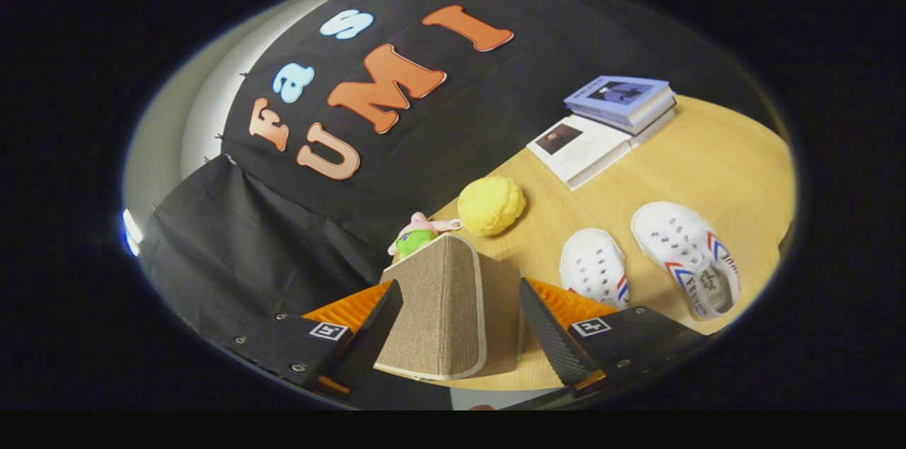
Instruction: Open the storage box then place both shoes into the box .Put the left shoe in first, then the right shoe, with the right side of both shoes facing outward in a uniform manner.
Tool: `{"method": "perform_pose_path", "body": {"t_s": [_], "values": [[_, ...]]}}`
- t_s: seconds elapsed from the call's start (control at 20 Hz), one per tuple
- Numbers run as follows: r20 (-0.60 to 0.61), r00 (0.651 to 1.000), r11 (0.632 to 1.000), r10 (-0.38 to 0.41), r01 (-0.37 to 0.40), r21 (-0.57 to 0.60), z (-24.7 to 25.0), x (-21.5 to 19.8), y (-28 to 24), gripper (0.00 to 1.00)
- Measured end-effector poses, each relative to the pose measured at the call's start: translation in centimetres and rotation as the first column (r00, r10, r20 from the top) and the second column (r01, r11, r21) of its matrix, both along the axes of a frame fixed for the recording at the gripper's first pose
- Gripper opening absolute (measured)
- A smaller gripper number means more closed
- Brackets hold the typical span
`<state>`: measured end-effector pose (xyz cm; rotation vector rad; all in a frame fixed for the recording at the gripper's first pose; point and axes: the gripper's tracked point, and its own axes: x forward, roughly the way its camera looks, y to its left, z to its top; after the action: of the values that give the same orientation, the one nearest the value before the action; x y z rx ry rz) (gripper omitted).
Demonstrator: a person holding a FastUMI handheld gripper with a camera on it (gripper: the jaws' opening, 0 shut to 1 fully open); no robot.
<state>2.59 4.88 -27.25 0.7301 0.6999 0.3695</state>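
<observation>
Between the spread fingers of the hand-held gripper (460, 318): fabric storage box (439, 307), unclamped. Beyond, on desk (715, 158): two white shoes (593, 266) (685, 251).

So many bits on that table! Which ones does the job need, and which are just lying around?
Needed for the job:
- storage box, standing between the open jaws of the gripper
- two white shoes, beside the box

Just lying about:
- yellow ball
- small plush toy behind the box
- stack of books
- open booklet
</observation>
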Motion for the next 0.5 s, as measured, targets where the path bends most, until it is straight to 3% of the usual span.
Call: {"method": "perform_pose_path", "body": {"t_s": [0.2,0.5], "values": [[-0.078,0.996,0.982,0.041,-0.025,0.188,-1.5,-0.4,2.0,0.98],[-0.152,0.976,0.953,0.154,-0.106,0.283,-4.1,-0.9,4.4,0.98]]}}
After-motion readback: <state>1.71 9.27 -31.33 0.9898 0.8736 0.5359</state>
